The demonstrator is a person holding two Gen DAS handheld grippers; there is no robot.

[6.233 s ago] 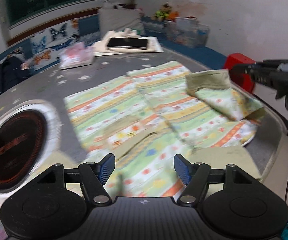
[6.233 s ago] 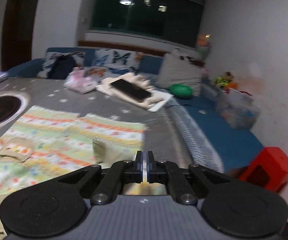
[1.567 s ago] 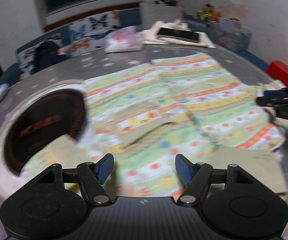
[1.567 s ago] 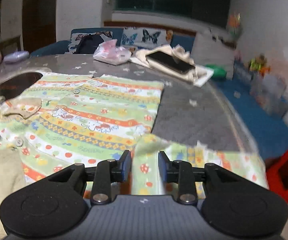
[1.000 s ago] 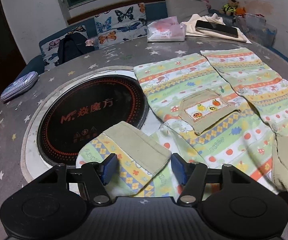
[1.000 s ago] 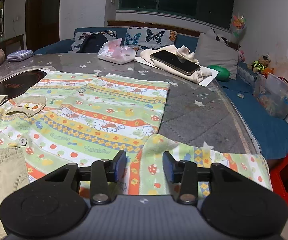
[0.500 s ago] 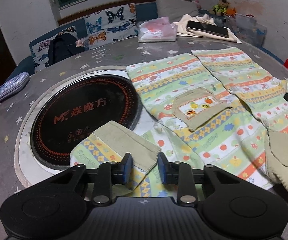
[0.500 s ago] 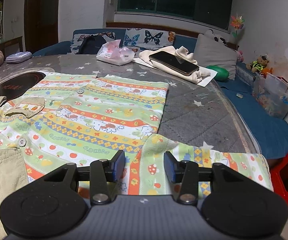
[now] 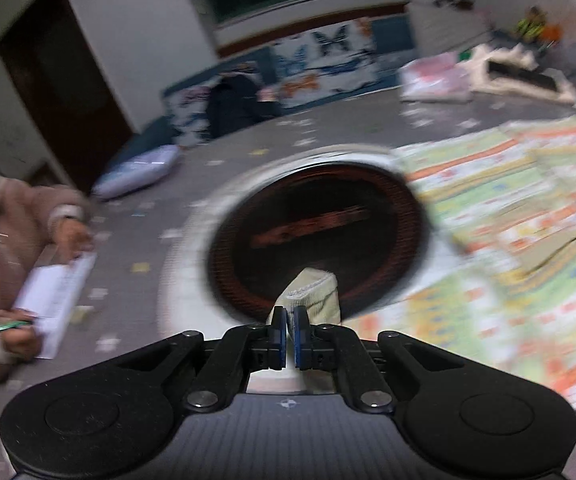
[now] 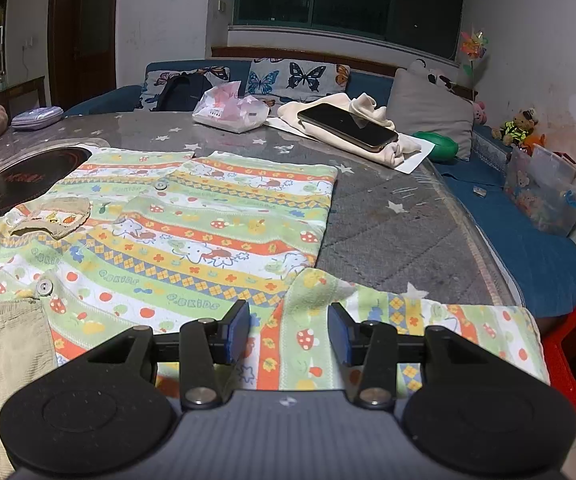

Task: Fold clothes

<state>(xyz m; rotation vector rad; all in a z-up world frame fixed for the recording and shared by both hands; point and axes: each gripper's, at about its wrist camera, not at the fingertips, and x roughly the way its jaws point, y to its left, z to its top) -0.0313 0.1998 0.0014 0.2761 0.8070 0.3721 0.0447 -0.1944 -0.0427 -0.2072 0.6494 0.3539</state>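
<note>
A: What changed?

B: Your left gripper [image 9: 286, 330] has clamped onto the beige sleeve cuff [image 9: 311, 290] and lifted it over the black cooktop ring [image 9: 315, 236]; half a second ago the jaws only straddled it.

A: And my right?

B: Your right gripper [image 10: 288, 330] stands wide open over the other sleeve [image 10: 407, 324]. The patterned shirt [image 10: 192, 224] lies flat on the grey table [image 10: 387, 216].

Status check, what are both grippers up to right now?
Left gripper shut on shirt cuff. Right gripper open over other sleeve. Shirt flat on table; nothing in the way.
</note>
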